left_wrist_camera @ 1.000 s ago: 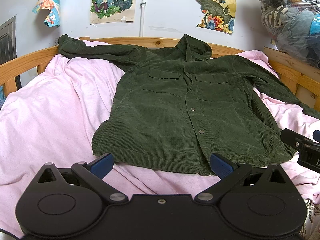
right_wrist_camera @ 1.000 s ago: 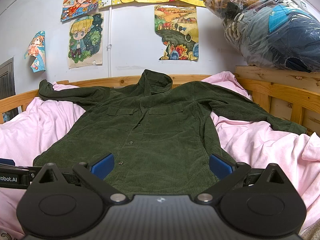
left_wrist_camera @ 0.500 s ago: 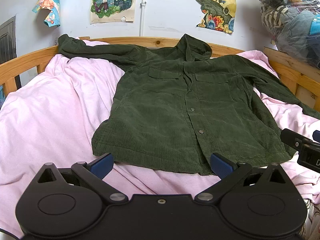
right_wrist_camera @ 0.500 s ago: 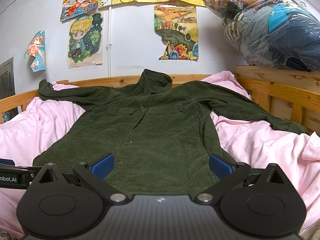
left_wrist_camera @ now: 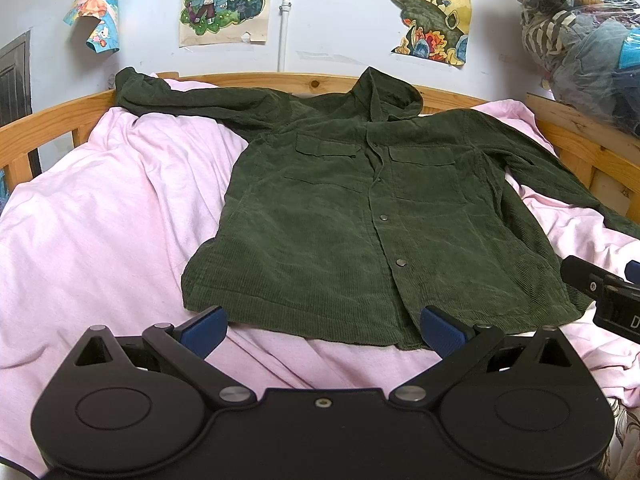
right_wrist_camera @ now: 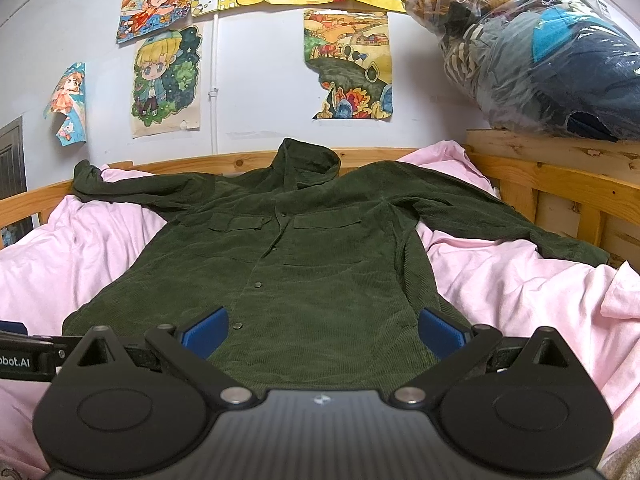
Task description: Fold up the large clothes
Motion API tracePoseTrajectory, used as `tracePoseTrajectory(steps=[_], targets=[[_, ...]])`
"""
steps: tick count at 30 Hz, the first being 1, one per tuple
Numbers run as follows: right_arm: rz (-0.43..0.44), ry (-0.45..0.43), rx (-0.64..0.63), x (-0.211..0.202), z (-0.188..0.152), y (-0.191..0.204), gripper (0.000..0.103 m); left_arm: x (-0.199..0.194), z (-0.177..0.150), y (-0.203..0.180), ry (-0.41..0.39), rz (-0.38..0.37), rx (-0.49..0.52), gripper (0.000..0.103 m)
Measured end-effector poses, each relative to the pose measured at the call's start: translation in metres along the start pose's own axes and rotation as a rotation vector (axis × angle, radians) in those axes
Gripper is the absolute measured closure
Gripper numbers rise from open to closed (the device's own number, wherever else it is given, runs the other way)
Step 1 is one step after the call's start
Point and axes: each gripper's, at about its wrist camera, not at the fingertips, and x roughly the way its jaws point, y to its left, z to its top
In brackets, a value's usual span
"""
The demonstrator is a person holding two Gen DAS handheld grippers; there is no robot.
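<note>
A dark green corduroy hooded jacket (left_wrist_camera: 360, 216) lies flat and buttoned on a pink sheet, both sleeves spread sideways and the hood against the headboard. In the right wrist view the same jacket (right_wrist_camera: 288, 264) fills the middle. My left gripper (left_wrist_camera: 322, 330) hovers open just in front of the jacket's hem, holding nothing. My right gripper (right_wrist_camera: 322, 330) is open over the lower hem, also holding nothing. The right gripper's body (left_wrist_camera: 604, 296) shows at the right edge of the left wrist view. The left gripper's body (right_wrist_camera: 24, 354) shows at the left edge of the right wrist view.
A wooden bed rail (left_wrist_camera: 48, 120) runs round the pink sheet (left_wrist_camera: 100, 216) at the left, back and right (right_wrist_camera: 560, 192). A clear plastic bag of clothes (right_wrist_camera: 532, 72) rests on the right rail. Posters (right_wrist_camera: 168, 80) hang on the wall behind.
Almost nothing has moved; the left wrist view has drifted very slightly back from the hem. Both grippers stay open.
</note>
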Motion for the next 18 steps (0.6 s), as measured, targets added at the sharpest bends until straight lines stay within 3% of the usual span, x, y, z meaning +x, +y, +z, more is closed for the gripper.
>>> tracePoseTrajectory(steps=[10,18], targets=[[-0.002,0.008,0.0,0.0,0.0,0.0,0.0,0.0,0.001,-0.004,0.017,0.006,0.008,0.001],[-0.005,0.035,0.035,0.003,0.006,-0.006,0.0,0.015,-0.001,-0.014,0.107,0.022,0.062,0.001]])
